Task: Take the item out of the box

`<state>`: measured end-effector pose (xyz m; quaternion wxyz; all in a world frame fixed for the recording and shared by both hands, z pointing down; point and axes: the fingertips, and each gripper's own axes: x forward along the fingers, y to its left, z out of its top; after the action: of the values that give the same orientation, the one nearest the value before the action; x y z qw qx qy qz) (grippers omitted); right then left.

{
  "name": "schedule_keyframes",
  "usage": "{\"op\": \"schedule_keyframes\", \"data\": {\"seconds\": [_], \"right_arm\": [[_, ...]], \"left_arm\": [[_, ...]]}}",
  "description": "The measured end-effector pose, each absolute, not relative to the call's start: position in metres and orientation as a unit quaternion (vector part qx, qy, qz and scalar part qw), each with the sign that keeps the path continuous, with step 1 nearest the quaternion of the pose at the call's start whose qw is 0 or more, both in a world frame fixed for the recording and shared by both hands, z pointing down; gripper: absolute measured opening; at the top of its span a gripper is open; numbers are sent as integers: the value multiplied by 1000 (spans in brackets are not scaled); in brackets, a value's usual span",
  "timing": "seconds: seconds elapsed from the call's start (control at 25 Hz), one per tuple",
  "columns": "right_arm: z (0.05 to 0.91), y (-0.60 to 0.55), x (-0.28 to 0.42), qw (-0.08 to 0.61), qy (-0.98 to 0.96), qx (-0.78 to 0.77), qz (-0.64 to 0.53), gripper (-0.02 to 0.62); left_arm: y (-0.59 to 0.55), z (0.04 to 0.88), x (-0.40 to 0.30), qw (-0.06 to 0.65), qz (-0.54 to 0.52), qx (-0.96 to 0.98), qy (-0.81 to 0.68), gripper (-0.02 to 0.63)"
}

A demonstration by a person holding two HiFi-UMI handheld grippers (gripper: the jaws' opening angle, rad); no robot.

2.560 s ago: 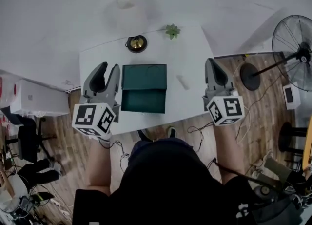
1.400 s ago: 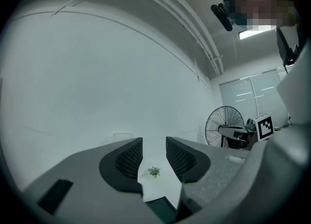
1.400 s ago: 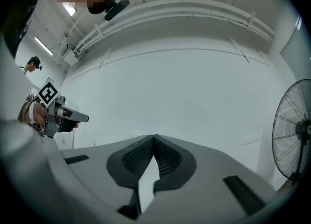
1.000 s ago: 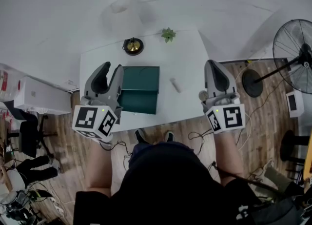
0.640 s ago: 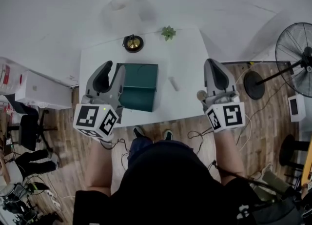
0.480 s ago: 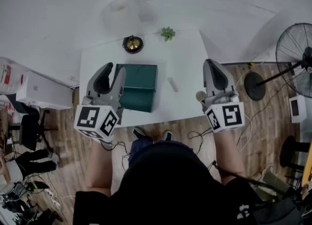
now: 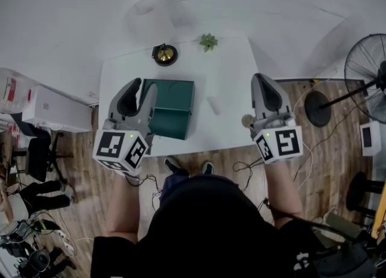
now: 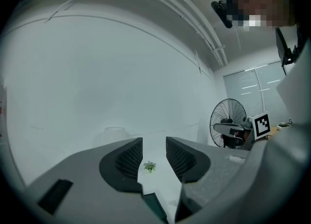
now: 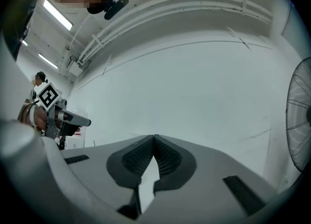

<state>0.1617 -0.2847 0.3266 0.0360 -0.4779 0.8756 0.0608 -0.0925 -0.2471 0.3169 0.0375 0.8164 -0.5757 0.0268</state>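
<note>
A dark green box (image 7: 173, 107) lies on the white table (image 7: 232, 69); whether its lid is open I cannot tell. A small pale item (image 7: 213, 104) lies on the table to the right of the box, blurred. My left gripper (image 7: 140, 85) is held above the box's left edge, open and empty. In the left gripper view the jaws (image 8: 154, 152) stand apart, with a corner of the box (image 8: 155, 209) below them. My right gripper (image 7: 264, 79) hovers over the table's right edge, shut with nothing in it. The right gripper view shows its pads (image 9: 154, 143) pressed together.
A brass bowl (image 7: 164, 54) and a small green plant (image 7: 208, 42) stand at the table's far edge. A standing fan (image 7: 368, 60) and cables are on the wooden floor to the right. A white cabinet (image 7: 51, 109) is at the left.
The left gripper has drifted right, so that it now overlaps the box's left edge in the head view. The right gripper has stayed shut and has hardly moved.
</note>
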Motion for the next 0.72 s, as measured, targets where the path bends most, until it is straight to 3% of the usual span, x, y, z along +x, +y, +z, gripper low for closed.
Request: {"op": "schedule_keyframes", "data": {"seconds": [0.72], "right_arm": [[328,-290,157,37,876,-478,60,5]], "left_arm": [[-253,320,-96,42,24,817,-575,147]]}}
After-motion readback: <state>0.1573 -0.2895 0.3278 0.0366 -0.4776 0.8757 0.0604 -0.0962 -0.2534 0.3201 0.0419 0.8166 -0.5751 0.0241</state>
